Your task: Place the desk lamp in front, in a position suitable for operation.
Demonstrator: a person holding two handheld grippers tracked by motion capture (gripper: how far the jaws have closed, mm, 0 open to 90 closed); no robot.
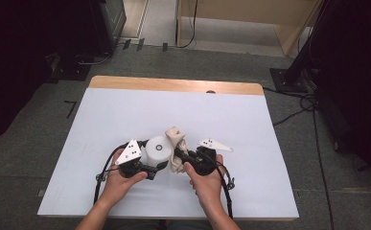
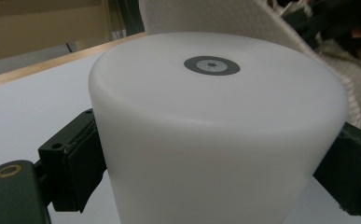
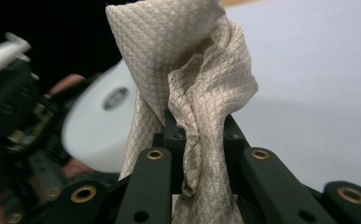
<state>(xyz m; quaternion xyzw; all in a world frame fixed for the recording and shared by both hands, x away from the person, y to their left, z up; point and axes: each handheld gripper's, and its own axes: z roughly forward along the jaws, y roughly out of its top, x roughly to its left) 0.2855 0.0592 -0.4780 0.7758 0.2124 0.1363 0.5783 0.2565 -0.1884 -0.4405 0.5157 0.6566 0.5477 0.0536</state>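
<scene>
A: What could go wrong here?

B: The white, smooth plastic cylinder (image 1: 157,150) could be tipped or twisted loose if the beige quilted cloth (image 1: 175,143) is pushed hard against it. It is clamped only at its sides by the left gripper (image 1: 150,167). The cloth, bunched in the right gripper (image 1: 182,155), could also be dragged out.

A: How do the things look?

B: At lower centre of the high view, the cylinder is seen upright on the white counter (image 1: 125,115), a grey ring (image 2: 211,65) marked on top. The crumpled cloth is pinched between closed fingers (image 3: 257,182), just beside it.
</scene>
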